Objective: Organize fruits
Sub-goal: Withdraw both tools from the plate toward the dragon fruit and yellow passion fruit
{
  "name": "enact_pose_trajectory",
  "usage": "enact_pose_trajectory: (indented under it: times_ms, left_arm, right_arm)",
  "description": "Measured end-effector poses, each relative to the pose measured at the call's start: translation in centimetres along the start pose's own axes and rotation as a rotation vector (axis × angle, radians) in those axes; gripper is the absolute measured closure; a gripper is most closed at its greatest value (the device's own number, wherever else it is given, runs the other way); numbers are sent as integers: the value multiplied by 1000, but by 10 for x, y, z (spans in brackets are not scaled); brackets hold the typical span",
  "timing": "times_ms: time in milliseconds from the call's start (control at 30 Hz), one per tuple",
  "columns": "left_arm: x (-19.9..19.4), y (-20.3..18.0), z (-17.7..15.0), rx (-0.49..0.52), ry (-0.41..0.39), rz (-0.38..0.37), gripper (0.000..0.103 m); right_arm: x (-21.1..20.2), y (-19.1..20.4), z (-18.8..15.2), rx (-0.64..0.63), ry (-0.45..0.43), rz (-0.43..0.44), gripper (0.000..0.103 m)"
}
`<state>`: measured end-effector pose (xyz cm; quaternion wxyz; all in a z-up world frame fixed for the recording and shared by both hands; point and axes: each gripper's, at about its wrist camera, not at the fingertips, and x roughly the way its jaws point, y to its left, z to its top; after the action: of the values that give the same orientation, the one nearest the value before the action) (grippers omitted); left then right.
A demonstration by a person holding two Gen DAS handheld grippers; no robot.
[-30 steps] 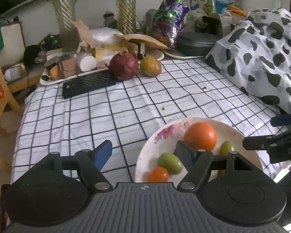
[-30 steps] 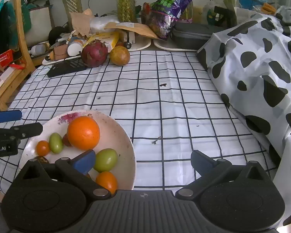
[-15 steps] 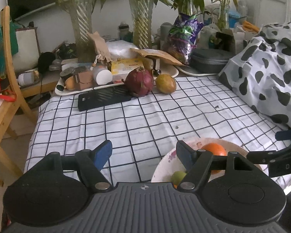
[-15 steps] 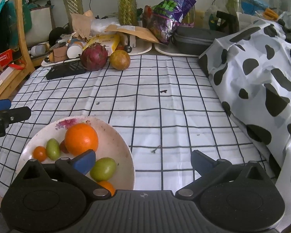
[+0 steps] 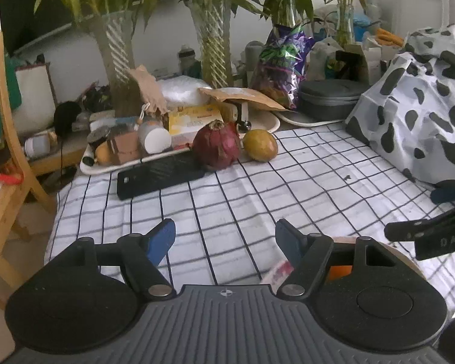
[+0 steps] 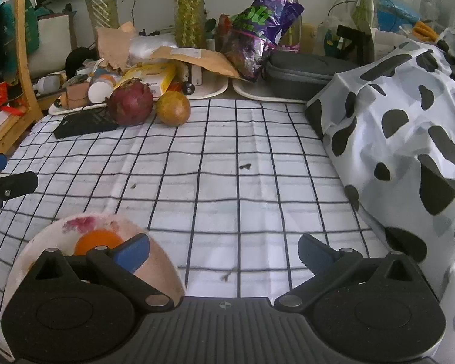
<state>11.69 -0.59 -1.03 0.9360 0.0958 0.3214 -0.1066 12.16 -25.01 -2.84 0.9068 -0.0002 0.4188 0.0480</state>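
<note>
A dark red dragon fruit (image 5: 217, 145) (image 6: 131, 102) and a yellow-brown round fruit (image 5: 260, 145) (image 6: 173, 108) lie side by side at the far end of the checked tablecloth. A pale plate (image 6: 163, 268) (image 5: 405, 259) with an orange (image 6: 97, 241) (image 5: 338, 271) sits at the near edge, mostly hidden behind the gripper bodies. My left gripper (image 5: 226, 236) is open over bare cloth with nothing between its fingers. My right gripper (image 6: 224, 251) is open too, its left finger over the plate's rim.
A black flat device (image 5: 159, 176) lies beside the dragon fruit. Behind it stand cluttered trays (image 5: 106, 163), glass vases with plants (image 5: 212, 45), a purple bag (image 6: 257, 30) and a grey case (image 6: 300, 72). A cow-print cloth heap (image 6: 409, 139) fills the right side. A wooden chair (image 5: 3, 157) stands left.
Both views have tilted up and drawn back: the plate and its fruits have slid down behind the gripper bodies, and the far fruits and clutter sit lower and larger in view.
</note>
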Motion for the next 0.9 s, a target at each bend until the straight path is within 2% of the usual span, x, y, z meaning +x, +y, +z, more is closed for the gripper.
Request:
enact_pose_trajectory:
  times_ms: [67, 167, 200, 333, 500, 700, 900]
  left_arm:
    - [5, 1, 3, 6, -13, 4, 30]
    - [10, 3, 7, 11, -54, 11, 15]
    - [11, 2, 8, 23, -78, 18, 14]
    - [21, 0, 16, 82, -71, 16, 14]
    - [38, 8, 25, 51, -40, -45, 14]
    - [58, 14, 36, 48, -24, -82, 14]
    - [83, 17, 43, 54, -23, -76, 14]
  right_arm:
    - [5, -1, 5, 2, 0, -2, 0]
    - [11, -2, 13, -1, -2, -4, 0]
    - [14, -2, 16, -4, -3, -4, 0]
    - [23, -2, 25, -12, -3, -4, 0]
    - [35, -1, 37, -27, -2, -4, 0]
    - [52, 0, 52, -36, 5, -5, 0]
    - [71, 3, 66, -49, 12, -7, 0]
